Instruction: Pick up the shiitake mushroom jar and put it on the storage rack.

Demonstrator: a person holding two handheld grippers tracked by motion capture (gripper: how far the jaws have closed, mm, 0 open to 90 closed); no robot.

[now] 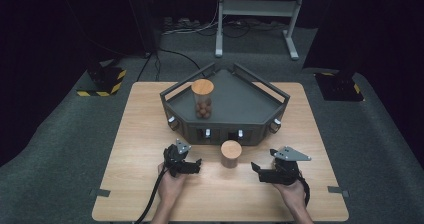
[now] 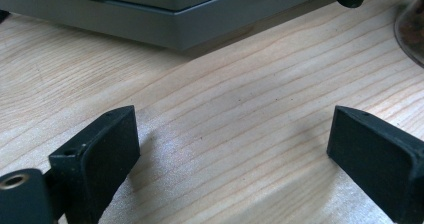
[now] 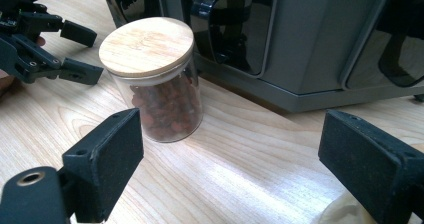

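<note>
A short glass jar (image 1: 231,154) with a round wooden lid stands on the wooden table just in front of the grey stand; in the right gripper view the jar (image 3: 155,79) holds reddish-brown pieces. My left gripper (image 1: 196,165) lies to its left, open, jaws toward the jar and apart from it. In its own view the left gripper (image 2: 235,129) has bare table between the jaws, and the jar's edge (image 2: 412,29) sits at the far right. My right gripper (image 1: 257,171) rests to the jar's right, open and empty. From its camera the right gripper (image 3: 232,134) faces the jar, with the left gripper (image 3: 87,53) beyond.
A grey five-sided stand (image 1: 235,99) with a railed top takes up the table's back half. A taller lidded jar (image 1: 202,99) with brown balls stands on its left side. Dark drawer fronts (image 3: 230,29) line its face. Bare tabletop (image 1: 140,134) extends on the left.
</note>
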